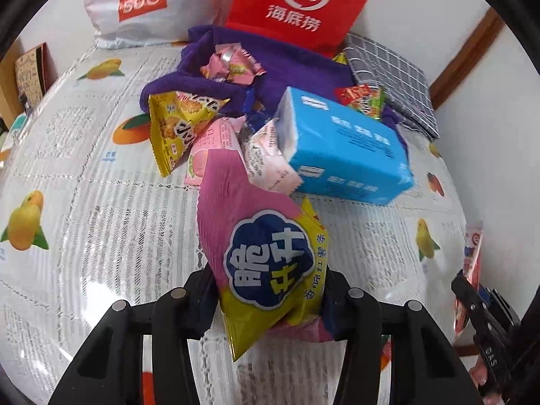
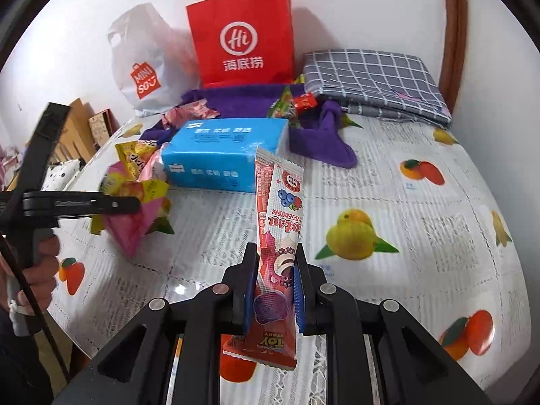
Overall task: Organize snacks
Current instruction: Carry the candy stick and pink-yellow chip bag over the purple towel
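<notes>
My left gripper [image 1: 270,303] is shut on a pink and yellow snack bag [image 1: 263,249] with a dark blue cloud logo, held above the table. From the right wrist view, this gripper [image 2: 135,207] and its bag [image 2: 131,222] sit at the left. My right gripper [image 2: 275,253] is shut on a long red stick packet [image 2: 276,209] that stands upright between the blue pads. Behind lie a yellow snack packet [image 1: 179,128], white-pink packets [image 1: 266,158] and small pink packets [image 1: 233,64] on a purple cloth [image 1: 297,67].
A blue tissue pack [image 2: 226,155] lies mid-table on the fruit-print cover [image 2: 405,202]. A red paper bag [image 2: 241,37] and a white Miniso bag [image 2: 145,67] stand at the wall. A folded grey checked cloth [image 2: 374,81] lies back right.
</notes>
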Demonstrator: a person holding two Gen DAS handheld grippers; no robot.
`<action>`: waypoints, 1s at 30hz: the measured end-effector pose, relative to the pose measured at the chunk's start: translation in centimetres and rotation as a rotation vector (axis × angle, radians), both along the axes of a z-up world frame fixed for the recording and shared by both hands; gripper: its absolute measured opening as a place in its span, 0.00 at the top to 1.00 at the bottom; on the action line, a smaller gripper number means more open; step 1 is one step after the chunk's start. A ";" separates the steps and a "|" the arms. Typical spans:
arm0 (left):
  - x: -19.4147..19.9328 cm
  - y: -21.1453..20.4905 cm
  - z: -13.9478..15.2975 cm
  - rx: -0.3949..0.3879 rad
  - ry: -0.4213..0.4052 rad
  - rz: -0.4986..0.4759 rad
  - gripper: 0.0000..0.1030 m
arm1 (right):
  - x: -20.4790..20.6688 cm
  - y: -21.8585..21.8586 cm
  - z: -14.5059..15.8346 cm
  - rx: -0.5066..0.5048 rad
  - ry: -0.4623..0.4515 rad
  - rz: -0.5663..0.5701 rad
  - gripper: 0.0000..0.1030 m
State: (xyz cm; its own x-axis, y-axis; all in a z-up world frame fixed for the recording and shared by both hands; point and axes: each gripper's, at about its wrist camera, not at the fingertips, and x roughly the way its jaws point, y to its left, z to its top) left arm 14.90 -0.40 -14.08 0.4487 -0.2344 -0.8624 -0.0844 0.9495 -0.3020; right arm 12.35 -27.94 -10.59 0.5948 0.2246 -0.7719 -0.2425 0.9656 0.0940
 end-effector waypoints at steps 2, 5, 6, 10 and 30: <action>-0.6 -0.1 0.8 -0.006 -0.014 -0.020 0.54 | -0.5 -0.2 0.4 0.013 -0.004 -0.008 0.81; -1.6 -0.2 2.2 -0.014 -0.043 -0.041 0.54 | -1.3 -0.2 1.3 0.022 -0.022 -0.019 0.82; -1.9 -0.3 2.8 -0.011 -0.053 -0.043 0.54 | -1.4 -0.1 1.7 0.021 -0.025 -0.021 0.82; -2.7 -0.4 4.5 -0.023 -0.057 -0.051 0.54 | -1.6 -0.1 3.2 0.035 -0.032 -0.034 0.82; 1.6 -0.2 10.3 -0.020 -0.167 -0.073 0.54 | 3.4 1.2 9.9 0.074 -0.063 0.009 0.82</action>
State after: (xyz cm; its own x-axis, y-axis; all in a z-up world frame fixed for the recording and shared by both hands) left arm 16.52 -0.58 -3.77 0.5661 -0.2878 -0.7725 0.0373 0.9451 -0.3247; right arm 15.80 -26.71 -0.72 0.6398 0.2852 -0.7137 -0.2585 0.9543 0.1496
